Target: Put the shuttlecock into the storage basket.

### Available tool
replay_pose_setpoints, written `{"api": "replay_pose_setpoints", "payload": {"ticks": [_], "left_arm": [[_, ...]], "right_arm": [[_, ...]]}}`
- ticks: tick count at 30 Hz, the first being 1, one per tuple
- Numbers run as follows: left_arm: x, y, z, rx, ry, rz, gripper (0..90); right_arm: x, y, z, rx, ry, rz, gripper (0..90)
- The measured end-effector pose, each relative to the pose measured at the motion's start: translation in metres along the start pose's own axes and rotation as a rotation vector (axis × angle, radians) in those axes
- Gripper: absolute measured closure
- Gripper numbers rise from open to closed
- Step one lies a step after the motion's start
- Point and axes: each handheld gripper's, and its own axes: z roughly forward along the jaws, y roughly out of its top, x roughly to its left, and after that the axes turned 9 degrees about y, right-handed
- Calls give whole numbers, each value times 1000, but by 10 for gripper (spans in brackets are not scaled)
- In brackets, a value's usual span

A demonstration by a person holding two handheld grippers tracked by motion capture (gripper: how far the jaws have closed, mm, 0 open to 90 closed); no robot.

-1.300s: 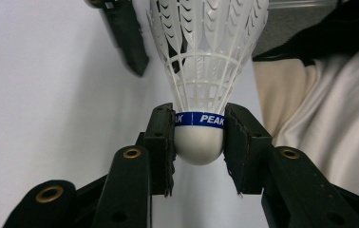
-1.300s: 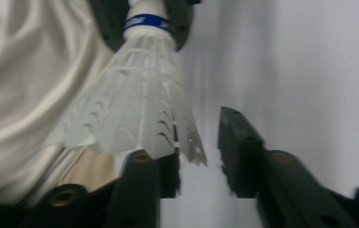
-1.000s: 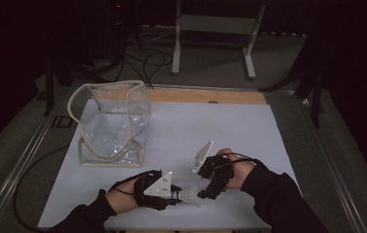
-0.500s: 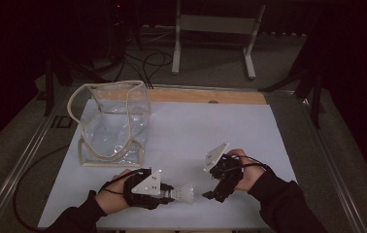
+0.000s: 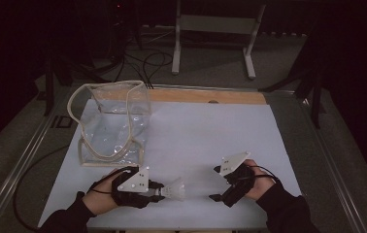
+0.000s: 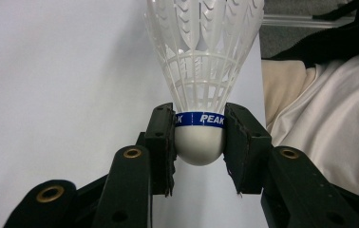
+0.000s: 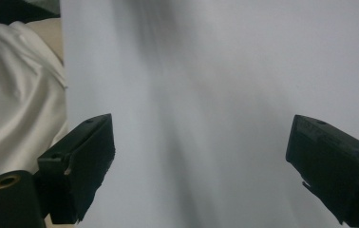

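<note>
Here my left gripper has its jaws pressed on the white cork head of a shuttlecock, right at its blue band, the feathers fanning out beyond the tips; it sits low over the near left part of the white table. My right gripper hangs near the table's near right edge, its jaws spread wide with nothing between them. A clear plastic bag stands at far left.

Shuttlecock: white plastic skirt, smooth matt cork-shaped base, glossy blue band. Bag: clear glossy plastic. Table: matt white.
</note>
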Motion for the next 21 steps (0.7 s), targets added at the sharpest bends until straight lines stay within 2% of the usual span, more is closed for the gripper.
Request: {"api": "replay_pose_setpoints", "payload": {"ticks": [2,4,6,7,8,11,17,18,21], "left_arm": [[1,-1,-3,1,2,-5,666],[1,-3,-5,1,5,-4,666],[2,-4,-7,4,3,-6,667],[2,-5,-7,3,3,-13,667],[2,-5,-9,5,7,-13,667],[3,-6,-12,7,9,-15,667],[3,-8,-16,16,10,-14,667],[3,-9,-17,20,7,-17,667],[4,-10,-19,21,10,-26,667]], "right_arm": [[0,-7,0,-12,-21,4,91],[0,-11,-1,-31,-17,12,91],[1,-23,-1,-68,-22,19,91],[1,-23,-1,-68,-22,19,91],[3,-29,-2,-86,-51,18,91],[3,-36,-4,-115,-60,40,94],[5,-48,-5,-134,-66,90,94],[6,-52,-5,-129,-93,105,94],[8,-59,-7,-138,-116,122,94]]}}
